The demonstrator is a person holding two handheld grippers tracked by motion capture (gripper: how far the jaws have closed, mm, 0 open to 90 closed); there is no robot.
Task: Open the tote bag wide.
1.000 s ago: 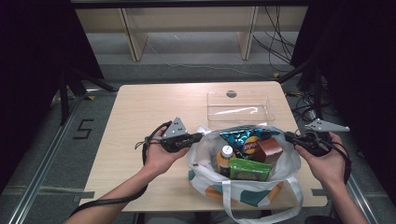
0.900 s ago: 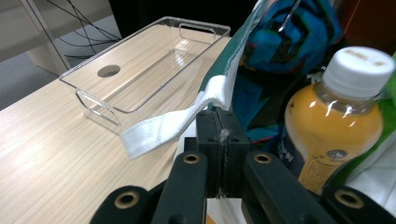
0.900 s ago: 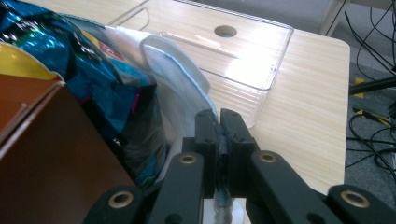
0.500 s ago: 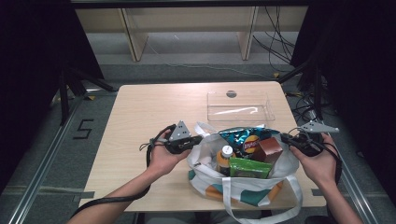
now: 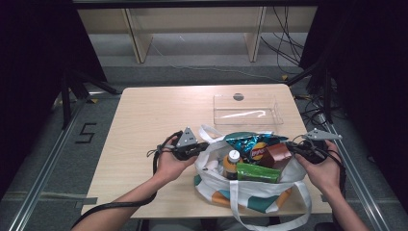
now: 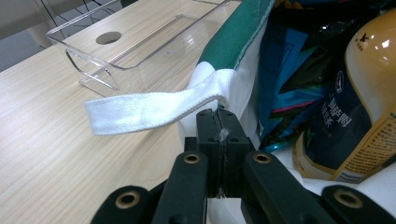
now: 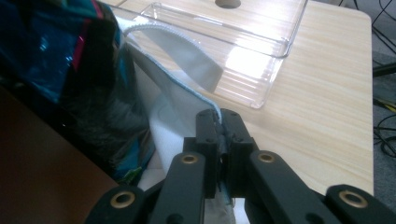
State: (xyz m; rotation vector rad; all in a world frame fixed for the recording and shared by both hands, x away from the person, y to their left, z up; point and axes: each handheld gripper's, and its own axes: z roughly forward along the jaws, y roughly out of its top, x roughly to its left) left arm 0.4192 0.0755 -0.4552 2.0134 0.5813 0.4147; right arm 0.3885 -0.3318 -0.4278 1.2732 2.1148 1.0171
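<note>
- The left gripper (image 5: pixel 204 146) is clamped on the bag (image 5: pixel 250 190) at its left rim; in the left gripper view, cloth is pinched between its jaws beside a white strap (image 6: pixel 154 108).
- The right gripper (image 5: pixel 294 149) pinches the bag's right rim the same way.
- The bag sits at the table's near edge, with its lower straps cut off by the frame.
- A bottle (image 5: pixel 232 162), a chip packet (image 5: pixel 254 146), a brown box (image 5: pixel 276 155) and a green pack (image 5: pixel 257 172) fill it; their lower parts are hidden.
- The table (image 5: pixel 154 115) is pale wood, with a clear tray (image 5: pixel 246 109) beyond the bag.
- Behind it are a grey floor, shelf legs and loose cables, with darkness on either side.
</note>
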